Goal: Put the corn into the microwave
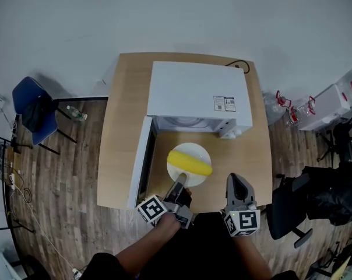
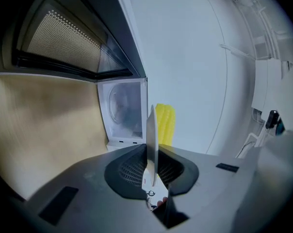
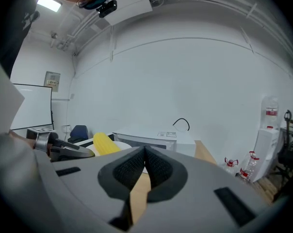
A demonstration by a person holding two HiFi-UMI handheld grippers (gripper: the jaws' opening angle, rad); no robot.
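- Corn (image 1: pixel 189 163) lies on a plate (image 1: pixel 190 150), just before the open microwave (image 1: pixel 196 95).
- Left claw (image 1: pixel 181 179) pinches the plate's near rim; right claw (image 1: pixel 236 185) is closed on nothing.
- Corn looks light and round — likely to roll; carry the stiff plate level by its rim.

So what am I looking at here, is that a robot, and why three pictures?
It is no robot: a person holds a hand tool, called a gripper, in each hand. The head view comes from a camera on the person's head. It looks down on a wooden table with a white microwave, whose door is open. The other two views come from a camera riding on each gripper. The left gripper has its fingers closed on the rim of a white plate. The plate carries a yellow corn cob and sits in front of the microwave. The right gripper has its fingers closed on nothing.
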